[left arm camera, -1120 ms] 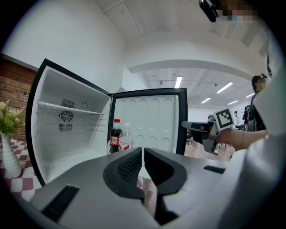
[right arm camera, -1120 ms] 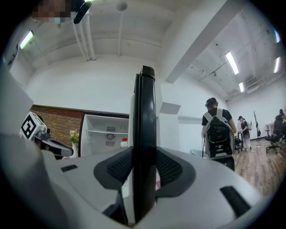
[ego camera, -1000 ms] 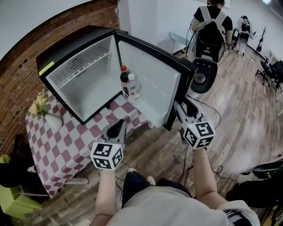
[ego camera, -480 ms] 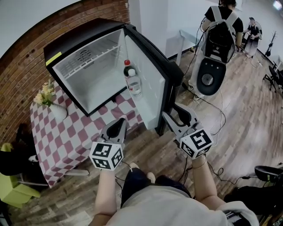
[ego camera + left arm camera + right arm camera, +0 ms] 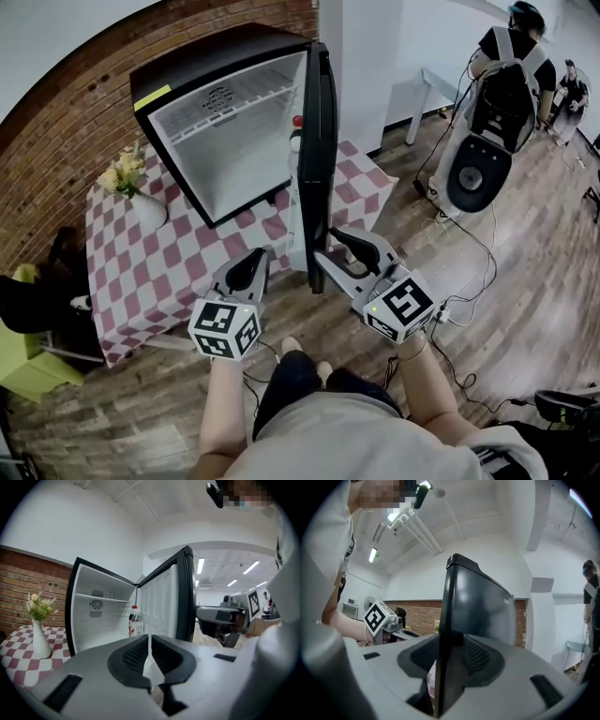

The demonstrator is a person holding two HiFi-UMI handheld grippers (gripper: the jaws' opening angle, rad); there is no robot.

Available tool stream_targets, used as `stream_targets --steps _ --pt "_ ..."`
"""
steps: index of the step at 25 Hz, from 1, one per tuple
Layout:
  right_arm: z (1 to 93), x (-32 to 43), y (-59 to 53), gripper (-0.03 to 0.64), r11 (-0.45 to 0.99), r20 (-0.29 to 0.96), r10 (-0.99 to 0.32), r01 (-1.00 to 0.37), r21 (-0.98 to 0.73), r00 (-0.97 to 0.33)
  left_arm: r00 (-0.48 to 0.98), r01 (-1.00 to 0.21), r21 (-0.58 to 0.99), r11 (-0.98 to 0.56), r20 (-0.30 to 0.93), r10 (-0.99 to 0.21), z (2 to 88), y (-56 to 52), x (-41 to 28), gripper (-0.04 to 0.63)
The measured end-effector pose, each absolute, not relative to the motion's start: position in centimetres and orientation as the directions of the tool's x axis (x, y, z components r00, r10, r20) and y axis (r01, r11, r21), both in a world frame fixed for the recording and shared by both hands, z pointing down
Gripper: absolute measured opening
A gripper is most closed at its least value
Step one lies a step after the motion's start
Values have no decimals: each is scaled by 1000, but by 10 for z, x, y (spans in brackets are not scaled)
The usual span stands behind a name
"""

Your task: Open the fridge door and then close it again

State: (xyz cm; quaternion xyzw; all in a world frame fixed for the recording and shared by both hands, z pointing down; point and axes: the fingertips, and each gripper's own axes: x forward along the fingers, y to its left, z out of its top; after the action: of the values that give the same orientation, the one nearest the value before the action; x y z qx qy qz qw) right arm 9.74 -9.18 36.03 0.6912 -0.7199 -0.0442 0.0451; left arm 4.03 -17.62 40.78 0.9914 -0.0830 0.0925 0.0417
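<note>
Black fridge door (image 5: 317,141) pinched in level right gripper (image 5: 330,251), jaws just widened.

From my seat the fridge door (image 5: 483,606) reads as smooth black with a soft gloss on its outer face. Its inner liner (image 5: 161,604) and the fridge cavity (image 5: 234,159) look like smooth white plastic, with a thin white wire shelf (image 5: 225,108) at twelve o'clock in the head view. The left tool (image 5: 149,641) and right tool (image 5: 450,644) are matt grey plastic, and their pads (image 5: 477,656) are black and finely ribbed. At nine o'clock the table (image 5: 141,281) is draped in checked cloth, soft and slightly creased. The brick wall (image 5: 66,131) at ten o'clock is rough and matt. The floor (image 5: 487,309) at three o'clock is wood plank with a dull sheen. The bottle (image 5: 136,623) is clear plastic.
</note>
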Motion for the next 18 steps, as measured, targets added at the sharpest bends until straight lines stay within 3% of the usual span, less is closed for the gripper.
stream_targets --steps 10,18 --pt "359 54 -182 117 206 20 -979 -971 123 -205 939 -301 76 -951 195 -282 407 -241 2 18" --pt "356 49 -249 32 226 0 -974 -972 62 -227 922 -351 72 -934 201 -331 398 -300 -12 18"
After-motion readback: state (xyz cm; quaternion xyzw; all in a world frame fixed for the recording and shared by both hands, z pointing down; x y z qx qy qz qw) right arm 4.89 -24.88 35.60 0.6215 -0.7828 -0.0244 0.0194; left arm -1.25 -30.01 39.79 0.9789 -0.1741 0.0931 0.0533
